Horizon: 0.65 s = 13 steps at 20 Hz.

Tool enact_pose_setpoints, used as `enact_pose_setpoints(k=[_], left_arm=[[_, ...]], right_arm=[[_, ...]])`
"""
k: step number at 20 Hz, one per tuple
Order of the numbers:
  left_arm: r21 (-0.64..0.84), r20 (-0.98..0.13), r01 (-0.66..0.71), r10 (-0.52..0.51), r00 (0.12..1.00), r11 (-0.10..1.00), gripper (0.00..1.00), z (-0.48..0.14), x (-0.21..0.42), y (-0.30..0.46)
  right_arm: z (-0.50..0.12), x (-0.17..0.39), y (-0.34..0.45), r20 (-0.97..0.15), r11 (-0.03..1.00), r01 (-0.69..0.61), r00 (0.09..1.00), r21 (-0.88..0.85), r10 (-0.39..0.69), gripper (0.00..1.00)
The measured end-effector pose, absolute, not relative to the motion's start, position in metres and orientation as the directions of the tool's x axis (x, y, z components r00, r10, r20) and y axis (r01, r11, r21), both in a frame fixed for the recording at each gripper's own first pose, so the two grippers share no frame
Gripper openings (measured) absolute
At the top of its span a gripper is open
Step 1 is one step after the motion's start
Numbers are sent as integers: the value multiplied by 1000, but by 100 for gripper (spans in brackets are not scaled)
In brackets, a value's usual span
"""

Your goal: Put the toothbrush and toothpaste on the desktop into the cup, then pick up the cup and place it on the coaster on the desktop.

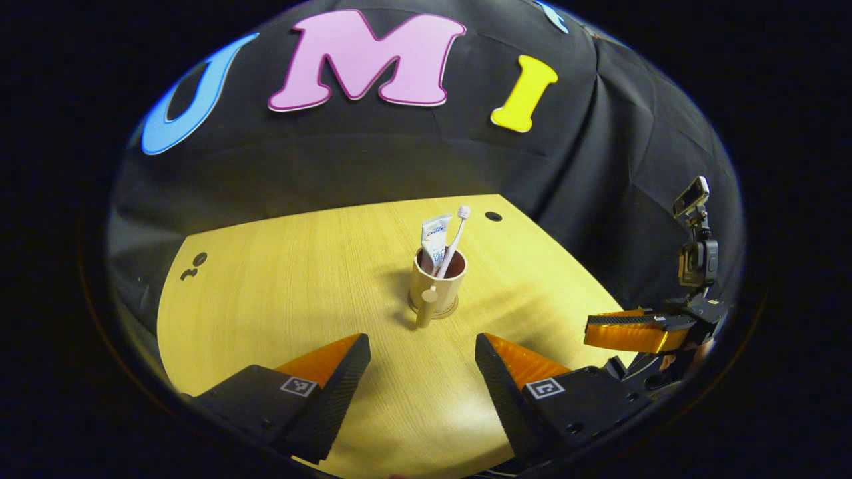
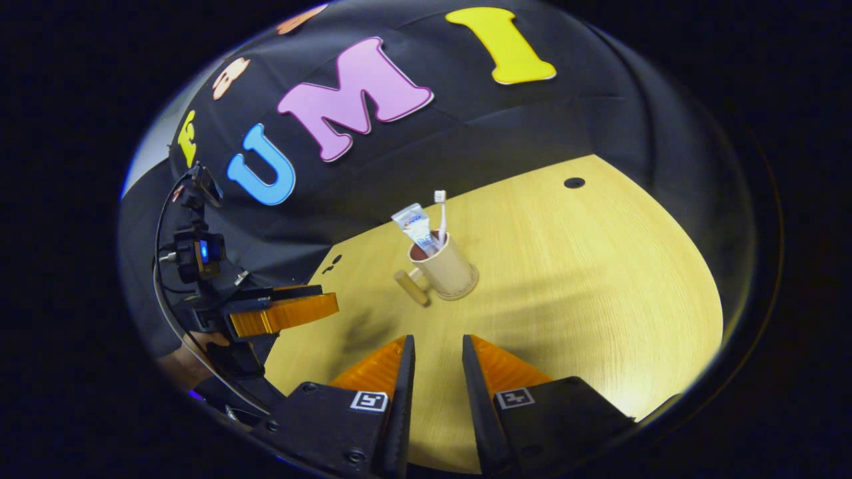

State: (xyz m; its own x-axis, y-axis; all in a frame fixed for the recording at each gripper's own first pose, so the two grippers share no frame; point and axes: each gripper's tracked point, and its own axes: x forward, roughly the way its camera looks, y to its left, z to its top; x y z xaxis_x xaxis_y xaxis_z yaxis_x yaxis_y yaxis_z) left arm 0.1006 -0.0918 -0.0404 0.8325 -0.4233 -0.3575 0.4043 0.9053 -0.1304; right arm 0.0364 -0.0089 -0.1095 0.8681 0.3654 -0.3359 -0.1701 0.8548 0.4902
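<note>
Wooden desktop point(image 1: 279, 299) around cup point(image 1: 437, 283) (on coaster point(image 1: 450, 311)); both grippers point(image 1: 422, 346) point(image 2: 436, 346) apart, empty.

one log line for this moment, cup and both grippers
cup: on coaster, holds toothbrush and toothpaste | left gripper: open, empty | right gripper: narrow gap, empty | both clear of cup

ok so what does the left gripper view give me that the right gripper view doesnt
Left gripper view: the left gripper with its own fingers spread wide, the cup with its handle pointing at the camera, and the right gripper side-on at the right edge.
Right gripper view: the right gripper's own fingers with a narrower gap, the handle seen from the side, and the left gripper with a cable and a hand below it.
Both: the cup holding the toothpaste and toothbrush, standing on the coaster on the table.
</note>
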Motion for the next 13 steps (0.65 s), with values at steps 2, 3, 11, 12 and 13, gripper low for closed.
enact_pose_setpoints(k=[2, 3, 11, 12, 13], left_arm=[[-115, -345, 414, -428, 835, 903, 98, -38, 86, -85], [-104, -346, 418, -427, 836, 903, 98, -39, 79, -81], [-151, -308, 435, -461, 833, 888, 98, -36, 32, -74], [-157, -298, 433, -461, 836, 887, 98, -34, 27, -73], [-161, -291, 431, -460, 839, 888, 98, -33, 22, -68]], right_arm=[[-99, 32, -1, -330, 857, -179, 870, 483, 367, 27], [-94, 29, 4, -326, 857, -184, 870, 480, 370, 45], [-60, 14, 36, -289, 884, -252, 879, 394, 380, 57], [-57, 13, 41, -285, 881, -257, 878, 397, 385, 58], [-56, 13, 45, -282, 879, -261, 877, 400, 389, 43]])
